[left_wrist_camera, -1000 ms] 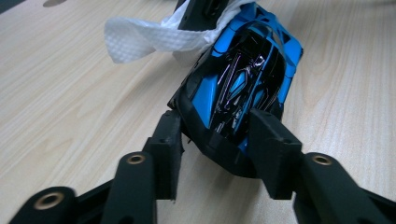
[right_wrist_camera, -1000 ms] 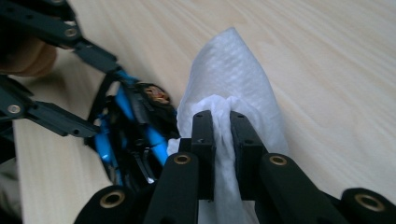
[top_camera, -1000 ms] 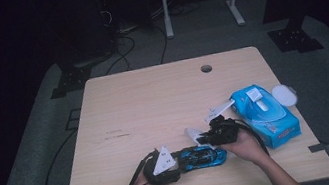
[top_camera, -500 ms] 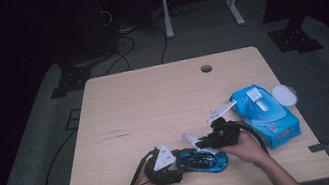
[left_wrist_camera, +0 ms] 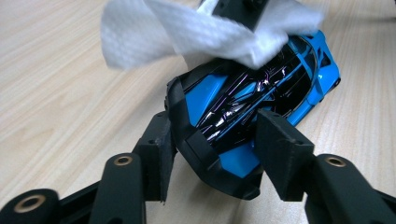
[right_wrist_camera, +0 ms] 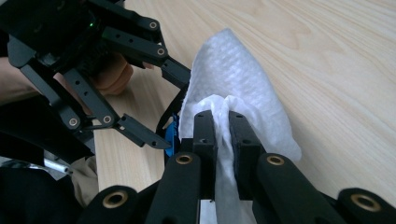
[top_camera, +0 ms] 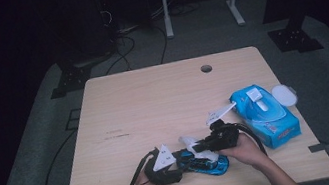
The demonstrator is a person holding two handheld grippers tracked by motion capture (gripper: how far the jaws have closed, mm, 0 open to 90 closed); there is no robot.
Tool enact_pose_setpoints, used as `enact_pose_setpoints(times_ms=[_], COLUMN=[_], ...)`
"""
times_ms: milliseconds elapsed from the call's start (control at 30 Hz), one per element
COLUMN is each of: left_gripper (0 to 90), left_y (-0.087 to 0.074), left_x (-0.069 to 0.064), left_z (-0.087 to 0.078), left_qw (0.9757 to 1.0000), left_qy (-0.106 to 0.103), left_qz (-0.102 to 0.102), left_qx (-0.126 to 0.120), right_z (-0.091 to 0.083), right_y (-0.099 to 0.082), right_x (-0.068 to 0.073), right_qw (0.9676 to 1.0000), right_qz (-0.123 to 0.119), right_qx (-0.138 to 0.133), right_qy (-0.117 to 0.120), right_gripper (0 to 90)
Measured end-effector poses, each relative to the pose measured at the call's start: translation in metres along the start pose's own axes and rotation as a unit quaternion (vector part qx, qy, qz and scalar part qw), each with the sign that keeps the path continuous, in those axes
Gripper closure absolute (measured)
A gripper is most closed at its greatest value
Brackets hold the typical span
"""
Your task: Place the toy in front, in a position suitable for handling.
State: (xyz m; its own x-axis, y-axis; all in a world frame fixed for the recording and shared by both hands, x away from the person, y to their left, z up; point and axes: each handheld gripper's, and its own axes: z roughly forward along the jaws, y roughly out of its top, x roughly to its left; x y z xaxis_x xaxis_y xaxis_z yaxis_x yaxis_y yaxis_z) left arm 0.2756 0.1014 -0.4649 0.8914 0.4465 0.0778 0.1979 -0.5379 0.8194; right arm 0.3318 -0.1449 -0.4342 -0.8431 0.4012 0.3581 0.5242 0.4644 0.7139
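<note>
1. The left gripper [left_wrist_camera: 210,140] has the blue toy car [left_wrist_camera: 261,102] between its jaws, one pad on each flank near the end closest to its camera. The jaws have just been closing on the car, and the pads look to be touching its sides. Keep that hold firm but light, so the shell is not squeezed out.
2. The right gripper [right_wrist_camera: 222,126] is pinched tight on a folded white wipe [right_wrist_camera: 238,70], which hangs ahead of its tips and lies over the car's far end in the left gripper view.
3. The work in hand looks like wiping the car. Drag the wipe along the roof toward the left gripper, pressing with the cloth and not with the hard jaw tips.
4. Keep the car resting on the table [top_camera: 154,104] while wiping; a lifted car may twist out of the left pads.
5. Stop the stroke short of the left jaws so the wipe does not snag on them.
6. The blue wipe pack [top_camera: 264,111] lies beyond the right gripper, apart from the work; steer the cable away from it.
</note>
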Motion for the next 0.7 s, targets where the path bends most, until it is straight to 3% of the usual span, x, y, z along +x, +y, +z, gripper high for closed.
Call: enact_pose_setpoints(times_ms=[200,400,600,700], left_gripper=[53.9,56.8,57.1,57.4], left_y=[-0.001,-0.003,-0.003,-0.004], left_x=[0.000,0.001,0.000,0.000], left_z=[-0.002,-0.003,-0.003,-0.003], left_qw=[1.0000,0.9999,0.9998,0.9998], left_qy=[0.007,0.007,0.013,0.014], left_qz=[0.004,0.001,0.001,0.001], left_qx=[-0.002,-0.009,-0.014,-0.015], right_z=[0.000,-0.008,-0.003,-0.001], right_y=[0.001,-0.001,-0.004,-0.003], right_x=[-0.002,-0.012,-0.018,-0.021], right_qw=[1.0000,0.9994,0.9983,0.9982], right_qz=[0.002,0.016,0.016,0.024], right_qx=[-0.001,-0.012,0.022,0.028], right_qy=[-0.003,-0.028,-0.051,-0.047], right_gripper=[82.4,82.4,82.5,82.5])
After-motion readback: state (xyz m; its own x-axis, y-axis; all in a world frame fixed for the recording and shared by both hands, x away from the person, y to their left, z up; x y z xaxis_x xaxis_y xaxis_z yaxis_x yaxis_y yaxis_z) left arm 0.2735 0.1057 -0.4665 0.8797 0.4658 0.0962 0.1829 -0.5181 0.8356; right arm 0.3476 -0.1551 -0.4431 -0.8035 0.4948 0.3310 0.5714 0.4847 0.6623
